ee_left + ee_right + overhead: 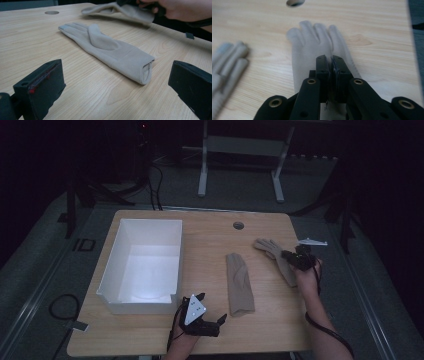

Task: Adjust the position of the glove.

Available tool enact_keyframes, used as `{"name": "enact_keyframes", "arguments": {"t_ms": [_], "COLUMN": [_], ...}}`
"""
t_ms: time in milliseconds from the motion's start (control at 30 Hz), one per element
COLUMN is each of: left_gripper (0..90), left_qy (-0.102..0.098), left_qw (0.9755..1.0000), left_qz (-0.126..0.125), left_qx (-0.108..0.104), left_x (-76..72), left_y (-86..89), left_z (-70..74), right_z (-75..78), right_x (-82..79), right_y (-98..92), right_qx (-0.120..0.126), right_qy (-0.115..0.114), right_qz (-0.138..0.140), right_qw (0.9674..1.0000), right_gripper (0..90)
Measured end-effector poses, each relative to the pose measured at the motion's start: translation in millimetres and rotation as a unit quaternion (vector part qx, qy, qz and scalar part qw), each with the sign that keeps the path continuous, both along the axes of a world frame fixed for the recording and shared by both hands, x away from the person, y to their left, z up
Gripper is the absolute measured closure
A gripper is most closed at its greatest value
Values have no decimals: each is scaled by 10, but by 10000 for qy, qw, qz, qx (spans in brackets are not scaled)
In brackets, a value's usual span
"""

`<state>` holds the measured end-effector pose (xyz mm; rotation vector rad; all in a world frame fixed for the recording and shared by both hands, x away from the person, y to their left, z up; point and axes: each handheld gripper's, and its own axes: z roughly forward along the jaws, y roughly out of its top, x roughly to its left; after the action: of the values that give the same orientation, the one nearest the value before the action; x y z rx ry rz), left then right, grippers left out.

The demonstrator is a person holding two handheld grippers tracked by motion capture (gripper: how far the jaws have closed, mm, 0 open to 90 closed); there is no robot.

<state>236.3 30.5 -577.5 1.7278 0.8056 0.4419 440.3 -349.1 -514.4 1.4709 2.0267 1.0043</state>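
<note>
Your right hand-held gripper has pinched the far beige fabric glove; lift it toward the white box; your left hand-held gripper gapes empty.

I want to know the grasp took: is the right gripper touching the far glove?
Touching. In the right gripper view the right gripper has its jaws shut together over the beige glove, with fabric pinched between them.
</note>
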Motion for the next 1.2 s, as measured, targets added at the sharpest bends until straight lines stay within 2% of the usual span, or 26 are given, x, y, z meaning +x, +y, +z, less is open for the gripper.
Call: {"name": "enact_keyframes", "arguments": {"t_ms": [67, 167, 233, 300, 333, 367, 400, 433, 500, 633, 700, 767, 900, 1033, 1133, 1200], "left_gripper": [6, 6, 6, 6, 6, 6, 6, 6, 6, 6, 6, 6, 6, 6, 6, 6], "left_qy": [4, 14, 12, 6, 6, 13, 9, 6, 2, -4, 4, 13, 9, 24, 41, 40], "left_qw": [10000, 10000, 10000, 10000, 10000, 10000, 10000, 10000, 10000, 10000, 10000, 10000, 10000, 10000, 9999, 9999], "left_qz": [-2, 7, 21, 6, 6, -10, -17, -28, -39, -63, -72, -66, -68, -84, -98, -106], "left_qx": [11, 16, 17, 25, 25, 10, 5, -4, 18, 28, 31, 16, 13, 15, 11, 17], "left_x": [1, 3, 1, 3, 3, 4, 4, 4, 3, 3, 6, 8, 7, 12, 15, 16], "left_y": [0, -1, -2, -2, -2, -4, -5, -7, -12, -19, -19, -17, -15, -18, -15, -16], "left_z": [0, 1, 1, 1, 1, 1, 1, 1, 2, 2, 2, 2, 2, 2, 2, 2], "right_z": [96, 229, 300, 357, 357, 379, 398, 401, 402, 327, 239, 151, -86, -261, -357, -394], "right_x": [-92, -247, -357, -481, -481, -538, -629, -662, -751, -868, -917, -939, -968, -954, -928, -926], "right_y": [10, 26, 55, 93, 93, 108, 106, 114, 166, 187, 214, 238, 257, 281, 280, 274], "right_qx": [206, 357, 344, 187, 187, 122, 247, 277, 58, 98, 74, 11, 141, 216, 179, 180], "right_qy": [-68, -190, -287, -516, -516, -611, -731, -705, -756, -594, -506, -388, -41, 194, 306, 284], "right_qz": [-156, -528, -776, -976, -976, -1082, -1260, -1297, -1375, -1614, -1719, -1740, -1891, -1823, -1797, -1788], "right_qw": [9996, 9978, 9960, 9937, 9937, 9922, 9890, 9886, 9876, 9851, 9838, 9840, 9819, 9828, 9831, 9833], "right_gripper": [848, 848, 847, 847, 847, 847, 847, 847, 847, 847, 847, 847, 845, 838, 826, 814]}}
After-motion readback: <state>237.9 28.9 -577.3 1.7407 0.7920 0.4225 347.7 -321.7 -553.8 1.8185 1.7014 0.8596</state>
